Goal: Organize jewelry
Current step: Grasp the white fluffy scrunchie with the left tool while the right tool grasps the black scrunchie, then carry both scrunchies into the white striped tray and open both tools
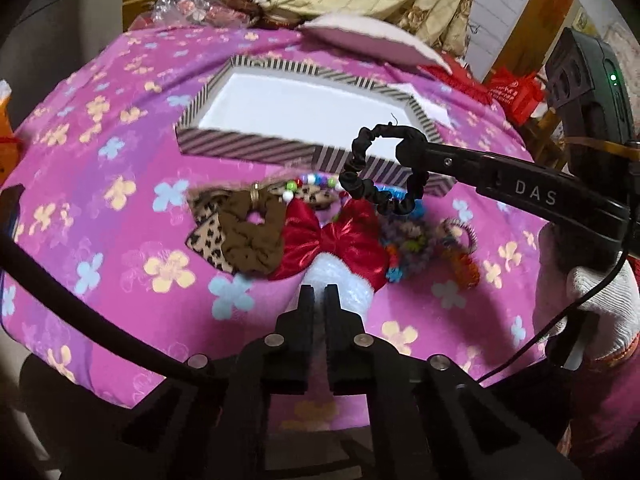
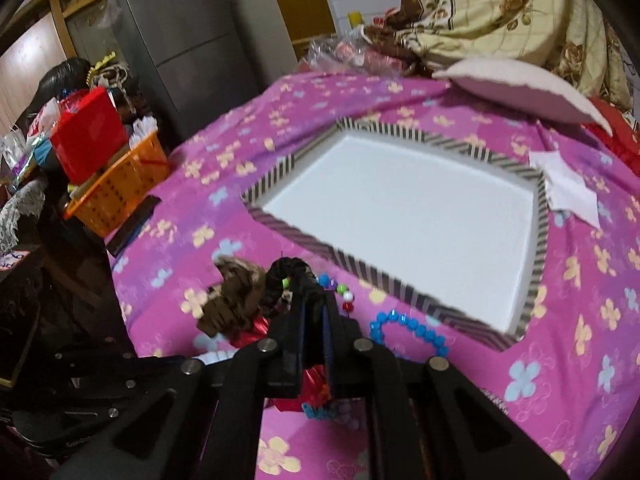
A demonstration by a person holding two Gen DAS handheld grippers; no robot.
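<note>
Left gripper [image 1: 319, 294] jaws pinched on white wrap; right gripper [image 1: 404, 148] jaws clamp black scrunchie [image 1: 360, 160].
Striped tray [image 2: 396, 280] beyond them holds nothing yet; pile [image 1: 320, 232] below unsorted.

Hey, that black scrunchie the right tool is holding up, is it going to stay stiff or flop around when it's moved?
Probably floppy: the black scrunchie droops in a loose loop from the right tool, pinched at one spot. It looks light, gathered fabric, so it will likely sway, and should land softly in the striped box.
</note>
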